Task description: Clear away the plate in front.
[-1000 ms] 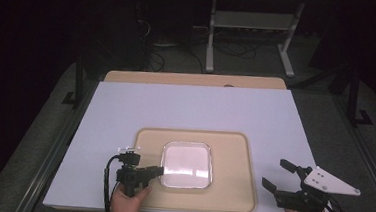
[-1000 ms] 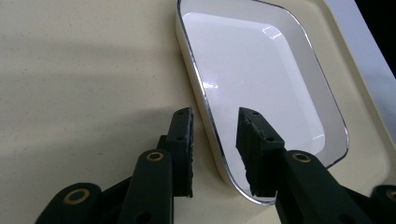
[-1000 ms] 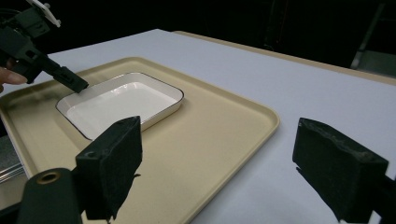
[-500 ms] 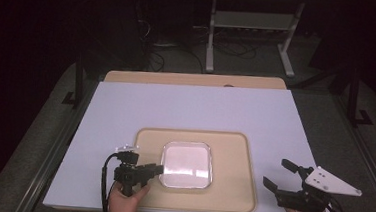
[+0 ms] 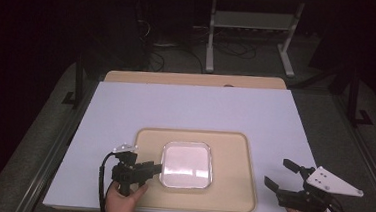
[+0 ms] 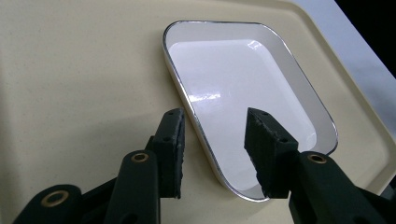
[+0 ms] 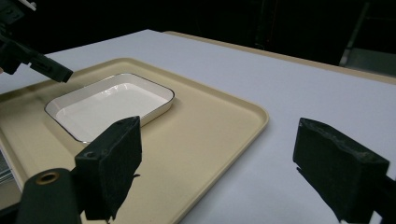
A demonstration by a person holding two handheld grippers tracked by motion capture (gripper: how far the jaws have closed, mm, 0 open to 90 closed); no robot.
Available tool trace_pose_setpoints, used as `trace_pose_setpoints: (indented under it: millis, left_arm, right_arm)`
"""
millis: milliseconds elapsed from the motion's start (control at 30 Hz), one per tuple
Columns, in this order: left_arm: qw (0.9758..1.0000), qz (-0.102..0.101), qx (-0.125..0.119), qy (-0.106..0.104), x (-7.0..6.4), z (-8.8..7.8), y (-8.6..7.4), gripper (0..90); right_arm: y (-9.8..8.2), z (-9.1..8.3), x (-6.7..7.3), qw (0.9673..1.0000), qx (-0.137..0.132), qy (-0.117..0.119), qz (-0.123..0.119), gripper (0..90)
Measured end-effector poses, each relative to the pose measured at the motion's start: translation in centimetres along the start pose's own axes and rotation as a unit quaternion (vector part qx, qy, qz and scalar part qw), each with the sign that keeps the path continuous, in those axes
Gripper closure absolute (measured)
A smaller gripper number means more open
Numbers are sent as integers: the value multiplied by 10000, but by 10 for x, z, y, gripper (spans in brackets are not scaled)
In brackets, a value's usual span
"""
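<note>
Since the earlier frames the left gripper [image 5: 157,169] has shifted slightly toward the dish; the right gripper [image 5: 282,176] has barely moved.

Near tabletop edge: the left gripper's jaws stand narrowly apart, straddling the near-left rim of the white dish [image 6: 243,88], one jaw outside the wall, one over the basin. The right gripper [image 7: 219,163] hovers with its jaws wide apart and holding nothing, beyond the tray's right edge.

The dish sits centred on the beige tray [image 5: 230,189], near the tabletop's front edge.

Risks:
- The glossy, sloped rim may slip out of a shallow pinch
- Lifting by one edge may tilt the dish
- Pushing may slide the dish across the tray
</note>
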State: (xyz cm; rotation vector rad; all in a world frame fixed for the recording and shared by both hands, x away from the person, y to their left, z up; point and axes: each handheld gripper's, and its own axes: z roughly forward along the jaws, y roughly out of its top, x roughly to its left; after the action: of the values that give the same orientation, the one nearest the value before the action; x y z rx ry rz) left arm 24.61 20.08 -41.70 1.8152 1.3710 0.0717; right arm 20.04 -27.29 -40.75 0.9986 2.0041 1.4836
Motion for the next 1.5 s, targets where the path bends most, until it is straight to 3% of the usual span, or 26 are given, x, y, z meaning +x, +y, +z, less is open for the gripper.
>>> trace_pose_setpoints:
  millis: [667,833,1200,1500]
  left_arm:
    - [9981,522,-313,69,4,-16,6,513]
    - [9976,625,-302,-9,8,-18,8,540]
    - [9947,956,-373,86,15,-23,12,488]
    - [9898,1305,-500,259,20,-32,15,443]
  right_arm:
    - [-1,0,-2,10000,25,-70,46,145]
    - [-1,-1,-2,9999,23,-88,65,144]
    - [-1,-1,-3,9999,42,-137,84,140]
    - [-1,-2,-4,9998,27,-168,100,140]
